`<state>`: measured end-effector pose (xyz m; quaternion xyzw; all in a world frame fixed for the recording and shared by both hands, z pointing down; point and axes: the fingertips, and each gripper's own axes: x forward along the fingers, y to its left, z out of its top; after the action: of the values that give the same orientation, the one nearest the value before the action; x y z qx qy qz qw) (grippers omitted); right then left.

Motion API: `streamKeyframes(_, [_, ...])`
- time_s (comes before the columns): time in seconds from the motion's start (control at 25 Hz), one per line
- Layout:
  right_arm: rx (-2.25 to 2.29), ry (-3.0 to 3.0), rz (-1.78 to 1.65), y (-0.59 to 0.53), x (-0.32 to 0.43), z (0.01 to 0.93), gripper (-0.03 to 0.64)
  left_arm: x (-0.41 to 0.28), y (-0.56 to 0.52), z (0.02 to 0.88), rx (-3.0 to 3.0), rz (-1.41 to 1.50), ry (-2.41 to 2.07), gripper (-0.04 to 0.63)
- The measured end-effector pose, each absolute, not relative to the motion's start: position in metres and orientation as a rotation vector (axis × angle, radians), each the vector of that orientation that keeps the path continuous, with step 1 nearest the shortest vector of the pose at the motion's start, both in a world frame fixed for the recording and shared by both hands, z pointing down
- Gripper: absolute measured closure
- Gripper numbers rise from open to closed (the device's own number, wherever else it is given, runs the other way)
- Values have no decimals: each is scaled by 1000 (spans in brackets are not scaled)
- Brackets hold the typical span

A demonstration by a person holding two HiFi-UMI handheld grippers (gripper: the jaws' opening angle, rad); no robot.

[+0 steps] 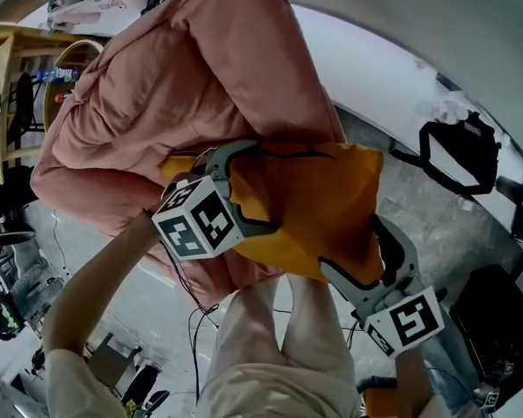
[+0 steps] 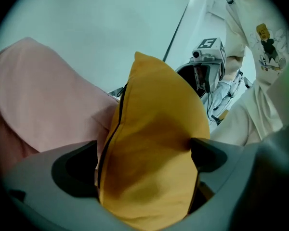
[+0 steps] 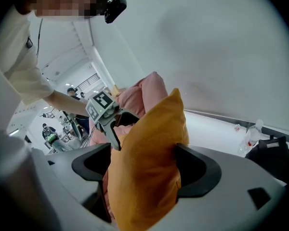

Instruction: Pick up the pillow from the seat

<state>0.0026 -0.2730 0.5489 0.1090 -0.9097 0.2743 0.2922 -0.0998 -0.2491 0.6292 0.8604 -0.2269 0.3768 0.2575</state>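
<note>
Both left gripper [image 2: 144,153] and right gripper [image 3: 142,165] straddle the orange fabric pillow [image 1: 322,198], jaws unclenched; squeeze evenly before lifting.

In both gripper views the orange pillow [image 2: 154,143] has its lower end hidden behind the grey base of the jaws. In the head view it covers part of the pink beanbag [image 1: 183,85], which the top edge cuts off.

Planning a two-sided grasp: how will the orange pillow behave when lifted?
Likely soft: the orange pillow dents where the left gripper's jaw touches it. Puffy, so probably light; it may sag between that and the right gripper. Its matte fabric looks unlikely to slip.
</note>
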Motion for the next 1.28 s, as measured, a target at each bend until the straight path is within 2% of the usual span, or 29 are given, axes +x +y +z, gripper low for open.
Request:
streamKeyframes(0.8, [84,-2408,806,-249,-9,548,198,-86,-254,662,2267,1067,-177,-3])
streamKeyframes(1.08, [80,-2390,845,-240,-8,550,198,-73,-245,679,2301,1011,-186,-2])
streamKeyframes(1.28, [206,-2429,852,-254,-11,549,201,-74,-235,663,2247,988,-116,156])
